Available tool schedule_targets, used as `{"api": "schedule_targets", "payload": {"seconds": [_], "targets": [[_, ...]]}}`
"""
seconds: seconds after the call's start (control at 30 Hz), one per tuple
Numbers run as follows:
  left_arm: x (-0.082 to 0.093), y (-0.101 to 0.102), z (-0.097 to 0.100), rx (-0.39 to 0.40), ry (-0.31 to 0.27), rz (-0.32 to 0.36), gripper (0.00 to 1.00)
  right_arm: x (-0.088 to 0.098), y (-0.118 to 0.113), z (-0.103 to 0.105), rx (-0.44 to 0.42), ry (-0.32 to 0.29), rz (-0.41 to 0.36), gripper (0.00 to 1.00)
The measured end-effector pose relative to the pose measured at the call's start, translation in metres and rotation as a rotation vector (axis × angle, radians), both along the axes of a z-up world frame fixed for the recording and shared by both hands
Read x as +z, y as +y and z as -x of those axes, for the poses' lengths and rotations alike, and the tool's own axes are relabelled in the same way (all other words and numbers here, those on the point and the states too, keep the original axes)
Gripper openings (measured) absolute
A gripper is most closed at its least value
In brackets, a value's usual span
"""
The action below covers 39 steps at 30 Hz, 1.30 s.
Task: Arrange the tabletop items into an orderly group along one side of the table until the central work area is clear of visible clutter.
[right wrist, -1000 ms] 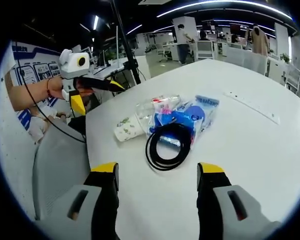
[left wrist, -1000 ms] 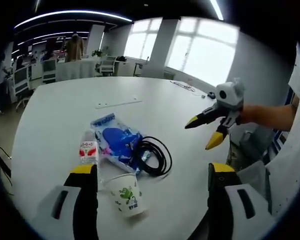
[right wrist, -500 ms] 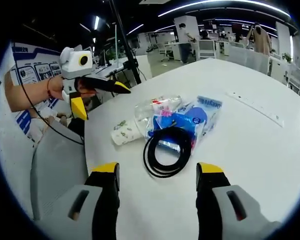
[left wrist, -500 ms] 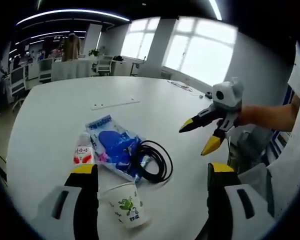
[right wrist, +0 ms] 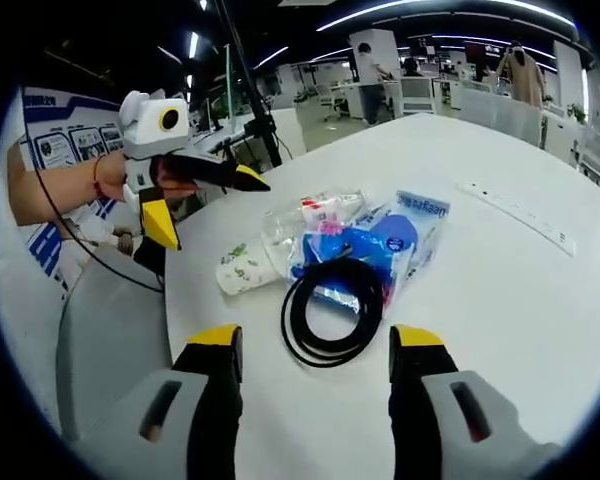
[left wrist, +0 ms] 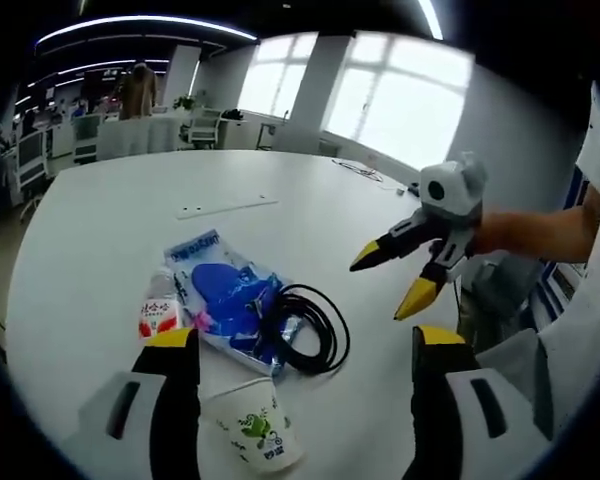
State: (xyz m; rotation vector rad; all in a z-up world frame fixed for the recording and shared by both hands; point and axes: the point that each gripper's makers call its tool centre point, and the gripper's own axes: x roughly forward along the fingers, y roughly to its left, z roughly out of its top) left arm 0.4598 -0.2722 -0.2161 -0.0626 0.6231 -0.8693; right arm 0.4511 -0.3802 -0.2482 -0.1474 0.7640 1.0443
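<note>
In the left gripper view the left gripper has its jaws spread wide and empty. Leftmost ahead of them, just past the left jaw, a small water bottle with a red-and-white label lies on the white counter. Nearer, just inside that jaw, a paper cup printed in green lies tipped on its side. Being round, either could roll away if a jaw clips it off-centre, and the cup's thin wall would likely crush under a hard squeeze. Between the jaws and further out lies a clear packet with blue contents, and the coiled black cable overlaps its right edge. Lifting the packet first would probably drag the cable and shove the bottle, scattering what is already a fairly tight cluster. Right of that the right gripper hovers above the counter, its yellow-tipped jaws parted around nothing.

In the right gripper view the left gripper hangs left of the cup, close to the counter's near edge, so a sideways push risks sending the cup off. The cable lies between the right gripper's parted, empty jaws. A pinch on a single loop may uncoil it across the centre. Both grippers face the same cluster and could collide.
</note>
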Motion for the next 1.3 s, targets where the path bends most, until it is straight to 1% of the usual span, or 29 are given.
{"api": "schedule_targets", "payload": {"seconds": [0.33, 0.6, 0.93, 1.13, 1.27, 1.3], "targets": [[-0.007, -0.011, -0.010, -0.019, 0.005, 0.004, 0.87, -0.007, 0.007, -0.008, 0.002, 0.008, -0.003, 0.55], [-0.014, -0.019, -0.017, -0.026, 0.014, 0.005, 0.85, -0.017, 0.009, -0.015, -0.003, 0.015, 0.010, 0.52], [-0.025, -0.028, -0.025, -0.045, 0.017, -0.015, 0.80, -0.029, 0.010, -0.023, -0.013, 0.019, 0.031, 0.47], [-0.034, -0.033, -0.029, -0.059, 0.020, -0.041, 0.74, -0.037, 0.010, -0.027, -0.019, 0.021, 0.053, 0.43], [-0.038, -0.036, -0.032, -0.059, 0.020, -0.051, 0.70, -0.039, 0.010, -0.030, -0.032, 0.025, 0.052, 0.41], [-0.041, -0.037, -0.032, -0.061, 0.022, -0.062, 0.68, -0.039, 0.010, -0.031, -0.034, 0.025, 0.052, 0.41]]}}
